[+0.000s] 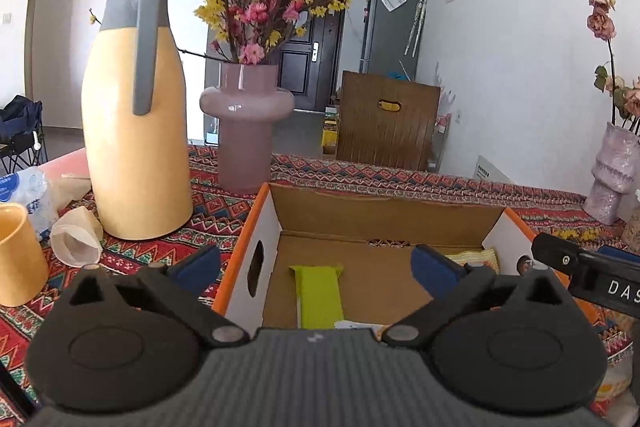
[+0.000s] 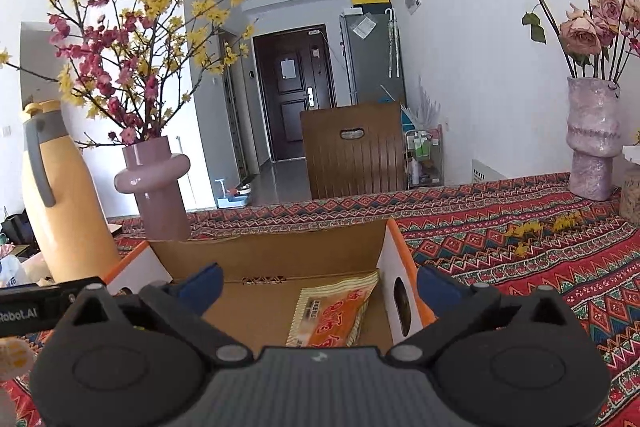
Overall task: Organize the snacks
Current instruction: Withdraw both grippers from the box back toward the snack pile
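An open cardboard box with orange edges stands on the patterned tablecloth. On its floor lies a lime-green snack bar, and a yellow packet rests at its right side. My left gripper hovers over the box's near left part, open, nothing between its blue pads. From the right wrist view the same box holds an orange-and-yellow snack packet. My right gripper is open above that packet and straddles the box's right wall, not touching the packet.
A tall yellow thermos and a pink vase of blossoms stand left of and behind the box. A yellow cup and paper cups lie at the far left. A textured vase of dried roses stands at the right. A wooden chair back rises beyond the table.
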The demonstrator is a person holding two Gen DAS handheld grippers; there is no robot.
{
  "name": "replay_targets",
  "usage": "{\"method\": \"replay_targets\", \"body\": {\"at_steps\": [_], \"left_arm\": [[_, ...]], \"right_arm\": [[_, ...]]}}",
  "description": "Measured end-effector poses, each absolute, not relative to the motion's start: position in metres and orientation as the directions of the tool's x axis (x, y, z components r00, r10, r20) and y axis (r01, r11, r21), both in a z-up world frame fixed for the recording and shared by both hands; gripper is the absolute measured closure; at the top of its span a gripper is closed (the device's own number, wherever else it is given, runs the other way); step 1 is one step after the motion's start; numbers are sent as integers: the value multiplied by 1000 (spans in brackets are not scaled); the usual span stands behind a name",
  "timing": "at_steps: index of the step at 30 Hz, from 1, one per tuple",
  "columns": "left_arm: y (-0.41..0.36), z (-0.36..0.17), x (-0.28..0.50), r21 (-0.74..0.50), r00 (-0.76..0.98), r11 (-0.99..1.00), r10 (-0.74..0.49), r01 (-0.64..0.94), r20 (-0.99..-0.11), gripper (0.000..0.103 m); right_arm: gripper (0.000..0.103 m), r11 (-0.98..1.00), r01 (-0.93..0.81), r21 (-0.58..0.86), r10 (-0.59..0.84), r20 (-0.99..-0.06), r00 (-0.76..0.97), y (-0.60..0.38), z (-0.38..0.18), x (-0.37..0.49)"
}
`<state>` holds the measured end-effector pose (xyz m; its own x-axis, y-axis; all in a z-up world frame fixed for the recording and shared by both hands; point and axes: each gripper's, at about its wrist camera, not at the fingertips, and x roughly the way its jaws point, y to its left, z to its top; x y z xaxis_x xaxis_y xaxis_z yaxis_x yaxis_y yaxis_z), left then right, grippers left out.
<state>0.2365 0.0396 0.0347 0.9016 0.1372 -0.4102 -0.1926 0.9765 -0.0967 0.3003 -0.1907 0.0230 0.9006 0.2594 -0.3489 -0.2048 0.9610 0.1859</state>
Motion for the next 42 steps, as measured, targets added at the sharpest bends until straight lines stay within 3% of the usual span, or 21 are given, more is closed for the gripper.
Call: {"method": "replay_targets", "body": {"at_steps": [13,32,42], "left_arm": [[32,57,189,-86,912,981,127,-174,-390,0],[53,2,128,-12,859,988,128,-155,-496,0],[69,-27,122,-65,855,980,130,-187,-503,0]], "right_arm": [[0,965,-214,153,252,-311,917,-203,49,249],[0,975,-187,120,222,-497,839,-233,-5,171],[0,976,-154,153,216,-592,777,-241,-42,154]]}}
